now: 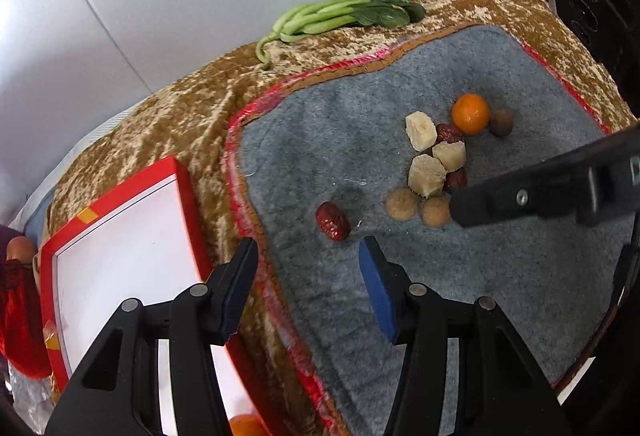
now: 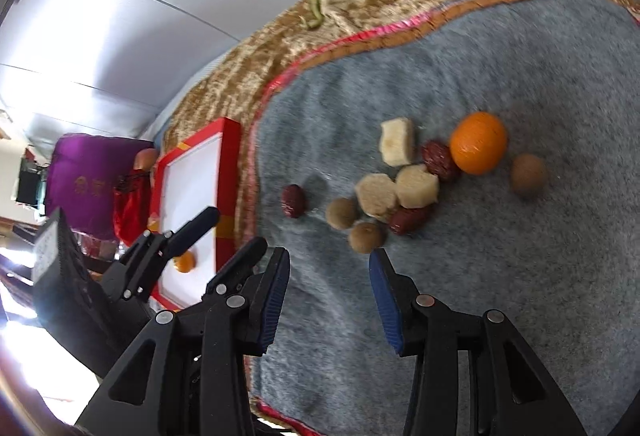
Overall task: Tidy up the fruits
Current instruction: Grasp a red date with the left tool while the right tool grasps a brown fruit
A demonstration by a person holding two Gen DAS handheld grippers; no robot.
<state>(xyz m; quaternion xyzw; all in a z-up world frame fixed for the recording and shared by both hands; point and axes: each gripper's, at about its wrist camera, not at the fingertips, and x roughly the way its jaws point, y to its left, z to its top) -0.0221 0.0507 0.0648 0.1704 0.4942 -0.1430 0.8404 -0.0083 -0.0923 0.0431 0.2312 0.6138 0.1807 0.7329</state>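
Note:
On the grey mat (image 1: pixel 460 296) lie an orange (image 1: pixel 471 113), banana chunks (image 1: pixel 420 129), red dates and brown longans (image 1: pixel 402 203) in a loose cluster. One red date (image 1: pixel 333 222) lies apart, just ahead of my left gripper (image 1: pixel 308 256), which is open and empty. In the right wrist view my right gripper (image 2: pixel 328 264) is open and empty too, just short of a longan (image 2: pixel 366 237). A red tray with a white floor (image 2: pixel 192 171) stands left of the mat and holds a small orange (image 2: pixel 185 262).
Leafy greens (image 1: pixel 352 9) lie at the far edge of the gold-brown cloth (image 1: pixel 180 115). A white wall rises behind. A purple cloth (image 2: pixel 92 171) and a red bag (image 2: pixel 130 207) stand beyond the tray. A dark carved object (image 1: pixel 588 7) stands at the far right.

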